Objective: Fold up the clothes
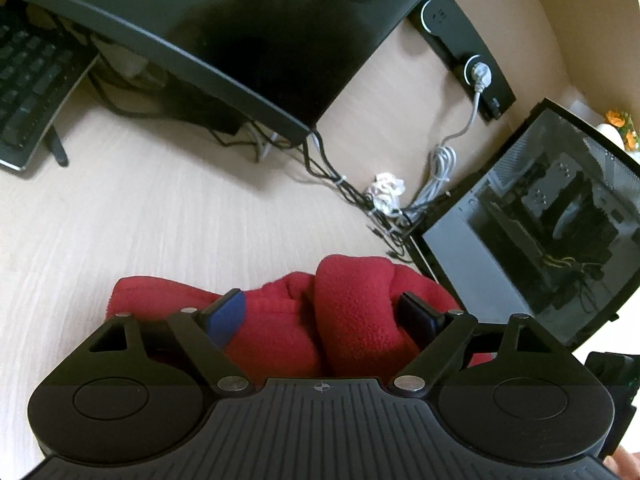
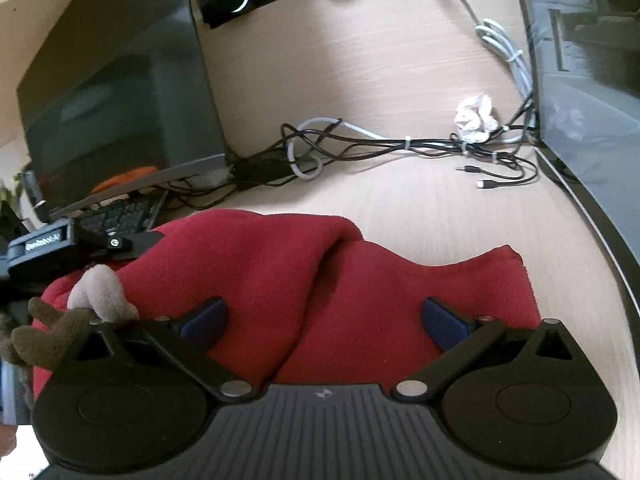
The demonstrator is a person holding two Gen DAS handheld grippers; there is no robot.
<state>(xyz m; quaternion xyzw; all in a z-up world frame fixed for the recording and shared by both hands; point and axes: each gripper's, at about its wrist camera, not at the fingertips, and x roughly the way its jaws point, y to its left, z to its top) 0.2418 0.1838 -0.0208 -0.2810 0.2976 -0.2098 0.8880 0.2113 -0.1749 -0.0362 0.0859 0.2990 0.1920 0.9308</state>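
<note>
A red fleece garment [image 1: 352,308] lies bunched on the light wooden desk [image 1: 160,216]. My left gripper [image 1: 322,314] is open, its blue-padded fingers wide apart with a raised fold of the fleece standing between them. In the right wrist view the same red garment [image 2: 320,276] spreads across the desk with a fold ridge down its middle. My right gripper [image 2: 324,320] is open over it, the fingers straddling the ridge. Grey and brown plush antlers [image 2: 80,308] stick out of the garment at its left end.
A monitor [image 1: 240,20] and keyboard [image 1: 32,80] stand behind on the left, a glass-sided computer case [image 1: 540,220] on the right. Tangled cables [image 2: 380,148], a crumpled tissue [image 2: 476,116] and a black power strip [image 1: 464,48] lie at the back.
</note>
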